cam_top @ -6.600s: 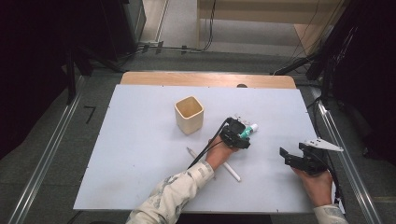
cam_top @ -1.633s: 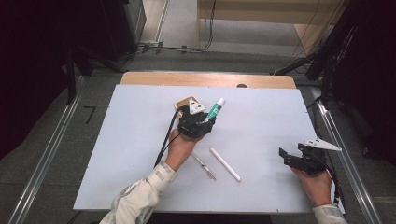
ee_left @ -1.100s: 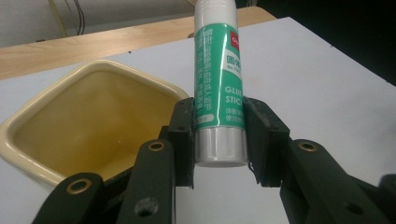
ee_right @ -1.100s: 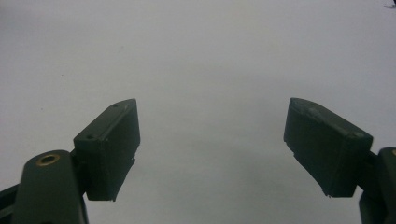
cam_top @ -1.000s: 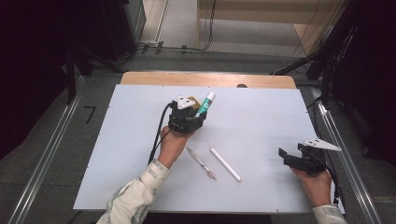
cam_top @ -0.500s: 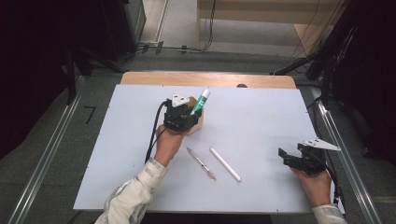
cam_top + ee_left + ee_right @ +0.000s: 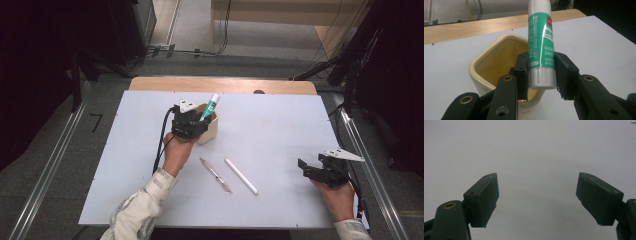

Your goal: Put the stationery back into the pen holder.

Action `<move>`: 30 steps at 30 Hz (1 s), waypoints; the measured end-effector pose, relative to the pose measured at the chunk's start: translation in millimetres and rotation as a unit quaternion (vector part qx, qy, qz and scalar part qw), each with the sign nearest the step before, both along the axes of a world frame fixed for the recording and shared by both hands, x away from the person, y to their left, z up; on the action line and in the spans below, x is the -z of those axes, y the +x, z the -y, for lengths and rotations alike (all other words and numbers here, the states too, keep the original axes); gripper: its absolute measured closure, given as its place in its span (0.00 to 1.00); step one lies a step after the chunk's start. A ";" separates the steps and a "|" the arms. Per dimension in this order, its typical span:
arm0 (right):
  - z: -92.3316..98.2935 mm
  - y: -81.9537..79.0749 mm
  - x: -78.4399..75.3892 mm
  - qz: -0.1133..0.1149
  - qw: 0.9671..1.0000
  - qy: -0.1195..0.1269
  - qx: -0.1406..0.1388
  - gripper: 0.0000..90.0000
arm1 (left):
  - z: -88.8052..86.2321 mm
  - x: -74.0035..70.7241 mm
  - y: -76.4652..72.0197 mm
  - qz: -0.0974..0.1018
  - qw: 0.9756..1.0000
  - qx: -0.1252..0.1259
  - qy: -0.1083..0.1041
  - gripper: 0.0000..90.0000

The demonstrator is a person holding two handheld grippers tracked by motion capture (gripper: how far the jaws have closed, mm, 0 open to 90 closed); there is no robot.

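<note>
Left gripper (image 7: 196,125) carried further left with the glue stick (image 7: 541,42), now clamped on it upright over the cream cup (image 7: 499,60), right gripper (image 7: 537,202) resting with jaws wide apart, pen (image 7: 215,174) on table (image 7: 280,125)

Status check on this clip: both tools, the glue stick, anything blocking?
Left tool shut on glue stick, over the cream cup. Right tool open, empty. Cup mouth unobstructed.

a white table top (image 7: 280,130) with a wooden far edge (image 7: 225,84) stands on grey floor (image 7: 60,165). metal rails (image 7: 47,172) run along both sides. dark equipment and cables (image 7: 227,20) crowd the dim back.
</note>
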State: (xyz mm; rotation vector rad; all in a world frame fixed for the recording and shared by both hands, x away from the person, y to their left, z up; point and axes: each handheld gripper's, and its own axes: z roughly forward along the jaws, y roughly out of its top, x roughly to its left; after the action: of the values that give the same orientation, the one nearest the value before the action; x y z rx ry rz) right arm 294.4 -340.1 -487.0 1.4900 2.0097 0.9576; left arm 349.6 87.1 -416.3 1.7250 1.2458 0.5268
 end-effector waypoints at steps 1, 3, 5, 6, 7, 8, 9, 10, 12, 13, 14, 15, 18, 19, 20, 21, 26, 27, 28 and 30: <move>0.0 0.0 0.0 0.000 1.000 0.000 0.000 0.19 | -0.5 0.2 0.4 0.000 1.000 -0.001 0.001 0.74; -0.1 0.1 0.2 0.000 1.000 0.000 0.000 0.19 | -1.5 0.6 1.2 0.000 1.000 -0.004 0.000 0.74; -0.1 0.1 0.2 -0.001 1.000 0.000 -0.001 0.19 | -2.7 1.1 2.1 -0.002 1.000 -0.005 0.001 0.74; -0.1 0.1 0.1 -0.001 1.000 0.000 -0.001 0.19 | -3.1 1.6 2.6 -0.002 1.000 -0.007 0.001 0.74; -0.1 0.1 0.1 -0.001 1.000 0.000 -0.001 0.19 | -3.9 2.0 3.1 -0.003 1.000 -0.008 0.002 0.74; -0.2 0.0 0.1 0.000 1.000 0.000 0.000 0.19 | -4.5 2.5 3.7 -0.003 1.000 -0.010 0.002 0.74; -0.1 0.0 0.1 0.000 1.000 0.000 0.000 0.19 | -5.4 2.8 4.1 -0.003 1.000 -0.011 0.003 0.74; 0.1 0.1 0.1 -0.001 1.000 0.000 0.000 0.19 | -5.7 3.1 4.3 -0.004 1.000 -0.013 0.001 0.74; 0.1 0.2 0.2 -0.001 1.000 0.000 0.000 0.19 | -6.8 3.4 4.5 -0.005 1.000 -0.013 0.003 0.74; -0.1 0.1 0.1 0.000 1.000 0.000 0.000 0.19 | -7.0 3.6 4.5 -0.005 1.000 -0.014 0.003 0.74; -0.2 0.1 0.2 0.000 1.000 0.000 0.000 0.19 | -7.5 3.8 4.7 -0.005 1.000 -0.015 0.003 0.74; -0.2 0.1 0.1 0.000 1.000 0.000 -0.001 0.19 | -8.2 4.0 5.0 -0.005 1.000 -0.016 0.004 0.74; -0.2 0.0 0.1 -0.001 1.000 0.000 0.000 0.19 | -9.3 5.5 6.4 -0.008 1.000 -0.019 0.006 0.74; -0.2 0.0 0.1 0.000 1.000 0.000 0.000 0.19 | -9.6 6.2 6.9 -0.009 1.000 -0.021 0.004 0.74; -0.1 0.0 0.1 0.000 1.000 0.000 0.000 0.19 | -9.9 6.8 7.3 -0.009 1.000 -0.021 0.004 0.74; -0.2 0.0 0.1 0.000 1.000 0.000 0.000 0.19 | -10.1 7.3 7.6 -0.009 1.000 -0.023 0.005 0.74; -0.2 0.1 0.2 -0.001 1.000 0.000 -0.001 0.19 | -10.5 8.7 9.0 -0.012 1.000 -0.023 0.006 0.74; -0.2 0.1 0.2 -0.001 1.000 0.001 -0.001 0.19 | -10.5 9.1 9.5 -0.012 1.000 -0.023 0.005 0.74; -0.1 0.1 0.1 -0.001 1.000 0.000 -0.001 0.19 | -10.5 9.3 9.7 -0.012 1.000 -0.023 0.005 0.74; -0.1 0.1 0.2 -0.002 1.000 0.001 -0.001 0.19 | -10.4 9.5 10.2 -0.013 1.000 -0.022 0.005 0.74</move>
State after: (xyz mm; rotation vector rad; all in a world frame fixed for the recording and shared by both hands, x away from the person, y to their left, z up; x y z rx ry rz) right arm 294.4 -339.9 -487.2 1.4917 2.0130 0.9578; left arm 359.8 97.4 -425.8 1.7207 1.3038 0.5396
